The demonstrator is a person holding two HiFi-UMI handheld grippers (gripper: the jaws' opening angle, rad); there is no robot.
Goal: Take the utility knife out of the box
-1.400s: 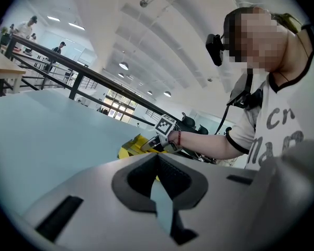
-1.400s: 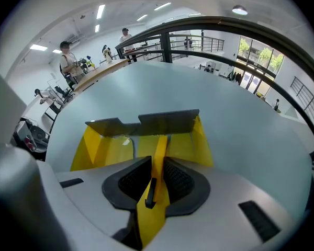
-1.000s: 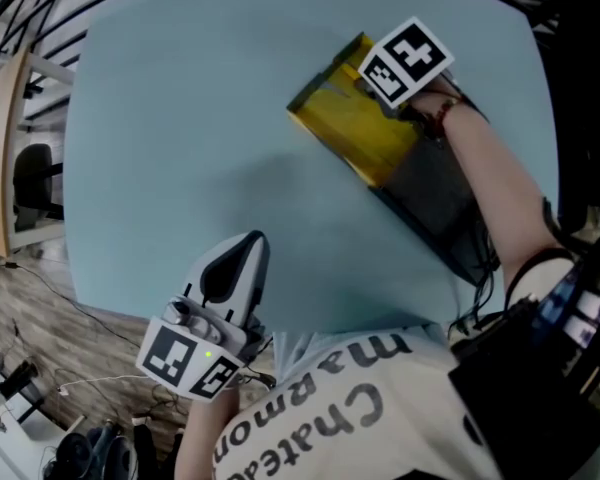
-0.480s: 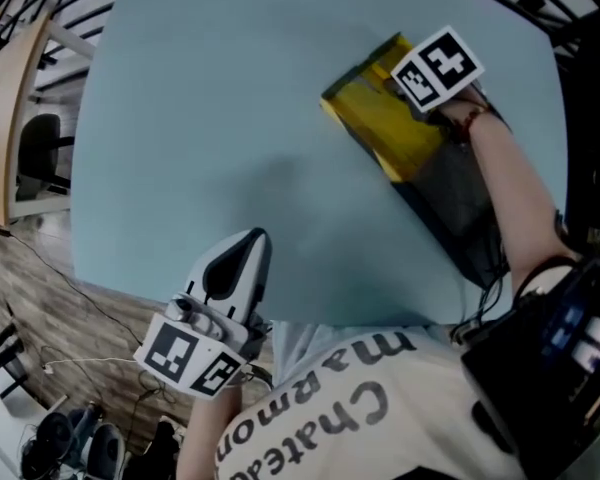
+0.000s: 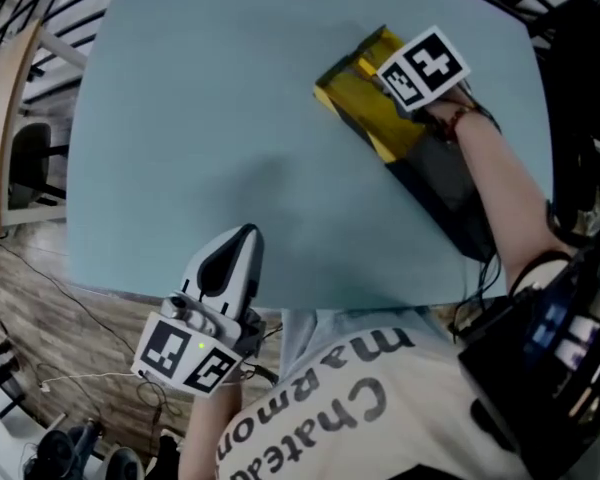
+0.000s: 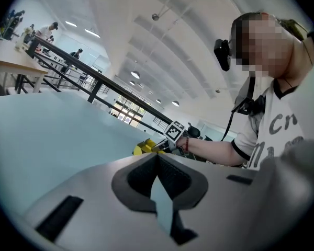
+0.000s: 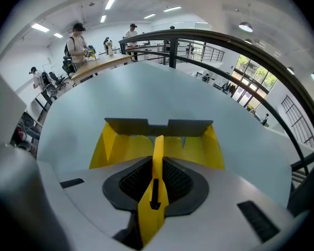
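A yellow utility knife (image 7: pixel 155 184) stands upright between the pads of my right gripper (image 7: pixel 157 158), which is shut on it. Right below it lies the open yellow box (image 7: pixel 199 146) with grey flaps, and the knife's tip points into it. In the head view the box (image 5: pixel 358 103) lies at the table's far right, with a black part (image 5: pixel 442 193) of it stretching toward me. The right gripper's marker cube (image 5: pixel 423 68) hides the jaws and knife there. My left gripper (image 5: pixel 246 232) hovers at the table's near edge, shut and holding nothing, far from the box.
The light blue table (image 5: pixel 200 118) carries only the box. Its near edge (image 5: pixel 130 293) runs by the left gripper, with wooden floor and cables (image 5: pixel 40 368) beyond. In the right gripper view a dark railing (image 7: pixel 235 48) and people at benches (image 7: pixel 76 46) stand far behind the table.
The right gripper, with the knife in it, has lifted slightly over the box. The left gripper has drifted a little along the near edge.
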